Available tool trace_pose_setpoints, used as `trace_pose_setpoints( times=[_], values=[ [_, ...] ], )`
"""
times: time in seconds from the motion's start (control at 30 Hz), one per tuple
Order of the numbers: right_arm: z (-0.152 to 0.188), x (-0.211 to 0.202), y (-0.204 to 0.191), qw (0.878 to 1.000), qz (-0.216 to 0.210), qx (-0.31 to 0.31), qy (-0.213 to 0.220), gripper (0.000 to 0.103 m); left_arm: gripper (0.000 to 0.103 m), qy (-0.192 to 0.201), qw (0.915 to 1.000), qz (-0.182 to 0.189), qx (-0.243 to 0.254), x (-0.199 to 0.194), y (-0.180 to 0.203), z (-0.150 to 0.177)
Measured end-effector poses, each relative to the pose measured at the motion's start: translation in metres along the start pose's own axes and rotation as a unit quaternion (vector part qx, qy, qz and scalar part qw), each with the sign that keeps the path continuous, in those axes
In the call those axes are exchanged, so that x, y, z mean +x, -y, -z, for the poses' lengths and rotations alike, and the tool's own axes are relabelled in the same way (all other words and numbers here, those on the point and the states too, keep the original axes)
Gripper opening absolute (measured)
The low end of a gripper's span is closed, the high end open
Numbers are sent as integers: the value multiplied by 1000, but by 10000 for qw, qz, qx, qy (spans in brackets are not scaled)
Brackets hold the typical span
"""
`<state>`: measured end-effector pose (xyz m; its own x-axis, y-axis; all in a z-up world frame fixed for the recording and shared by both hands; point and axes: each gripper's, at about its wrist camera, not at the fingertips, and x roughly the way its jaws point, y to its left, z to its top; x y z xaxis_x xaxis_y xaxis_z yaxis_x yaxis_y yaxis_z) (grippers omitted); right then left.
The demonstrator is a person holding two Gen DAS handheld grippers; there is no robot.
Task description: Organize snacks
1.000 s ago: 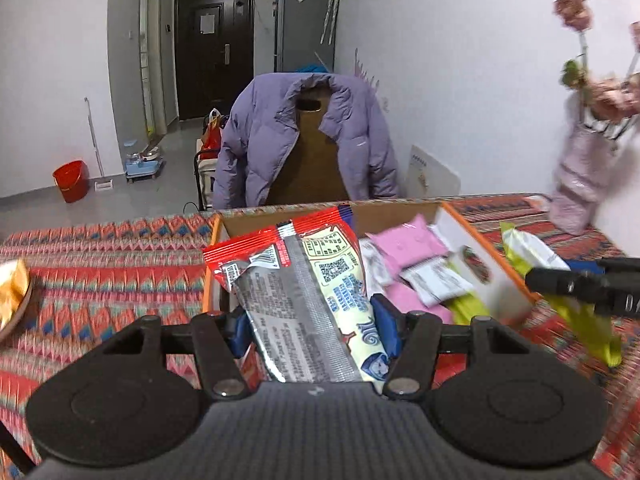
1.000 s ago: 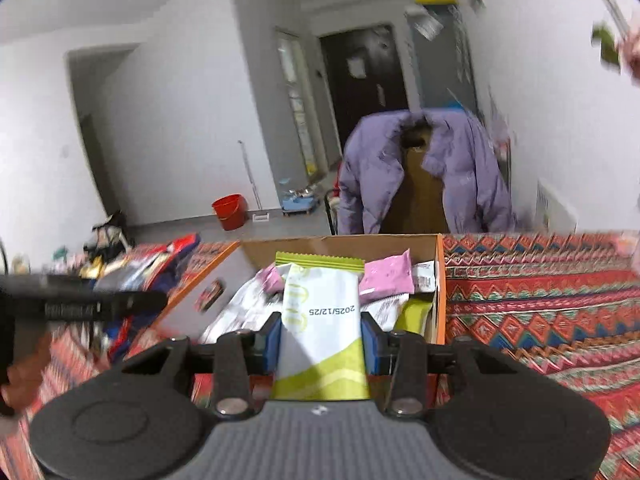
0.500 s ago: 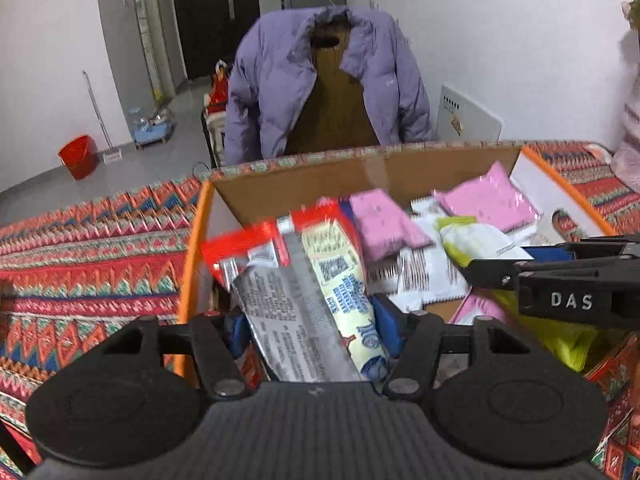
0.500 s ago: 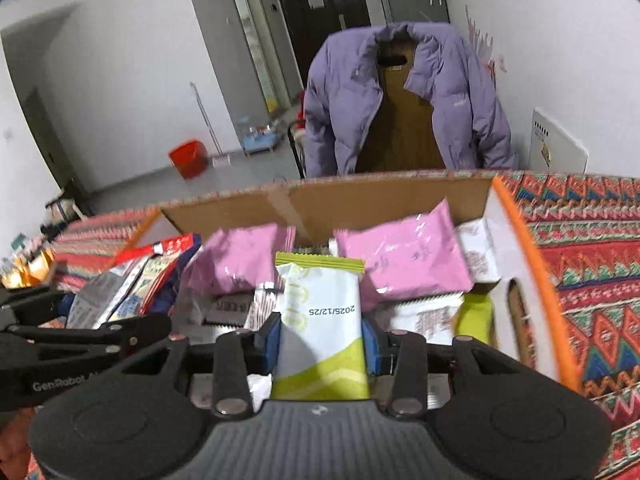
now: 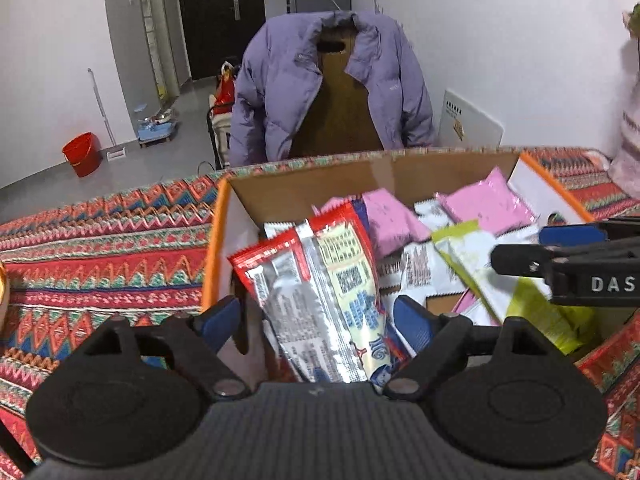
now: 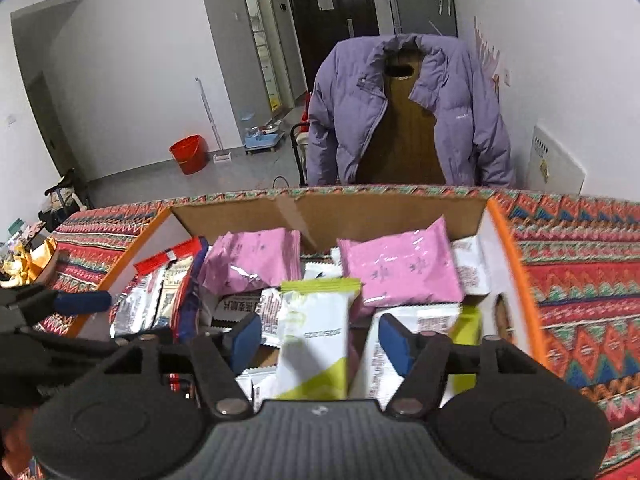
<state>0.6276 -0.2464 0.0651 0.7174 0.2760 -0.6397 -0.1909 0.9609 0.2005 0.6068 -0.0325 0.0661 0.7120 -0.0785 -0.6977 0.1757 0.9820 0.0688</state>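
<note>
My left gripper (image 5: 316,322) jaws opening, red-silver packet (image 5: 320,292) loose between them over cardboard box (image 5: 304,192). My right gripper (image 6: 318,340) jaws opening, white-green packet (image 6: 316,344) released, inside box on table (image 5: 100,240).

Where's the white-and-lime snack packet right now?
In the right wrist view, the white-and-lime snack packet sits between the right hand-held gripper's opening jaws, over the cardboard box, just before two pink packets.
</note>
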Motion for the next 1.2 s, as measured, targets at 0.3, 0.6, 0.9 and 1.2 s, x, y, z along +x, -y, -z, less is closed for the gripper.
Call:
trace_pose_setpoints(
  times=[0.3,0.6,0.9,1.2],
  values=[
    [4,-83,33,9987,329,13,376,79,91,416,9989,-162,-129,-71,-8,-1],
    [36,-140,42,9970,404,-8,661,91,98,952,9950,-23,-307,-128,-2,26],
    [82,-187,13,9898,349,-457,1300,98,101,1625,9854,-103,-501,-182,21,85],
    [160,-230,-16,9810,109,-623,1832,102,102,2026,9761,-148,-774,-238,31,165]
  ],
)
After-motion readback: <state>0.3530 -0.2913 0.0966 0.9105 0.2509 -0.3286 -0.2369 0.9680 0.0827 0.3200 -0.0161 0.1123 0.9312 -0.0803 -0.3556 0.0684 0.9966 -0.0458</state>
